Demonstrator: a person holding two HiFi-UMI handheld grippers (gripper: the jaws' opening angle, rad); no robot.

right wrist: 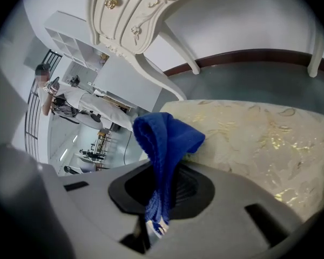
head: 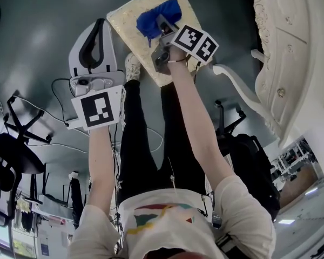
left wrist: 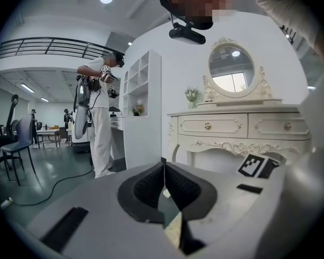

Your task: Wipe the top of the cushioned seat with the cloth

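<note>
The cream and gold cushioned seat (head: 130, 16) lies at the top of the head view and fills the right of the right gripper view (right wrist: 259, 144). A blue cloth (head: 157, 16) rests bunched on its top. My right gripper (head: 161, 25) is shut on the blue cloth (right wrist: 164, 144), which sticks up from between the jaws over the seat's near edge. My left gripper (head: 94, 42) hangs to the left of the seat, off it, with its jaws shut together and nothing between them (left wrist: 163, 183).
A white ornate dressing table (head: 291, 53) stands to the right of the seat, its curved leg (head: 240, 85) close by my right arm. My legs and a shoe (head: 132, 66) are beside the seat. A black office chair (head: 8, 150) stands at left. Another person (left wrist: 100, 117) stands farther off.
</note>
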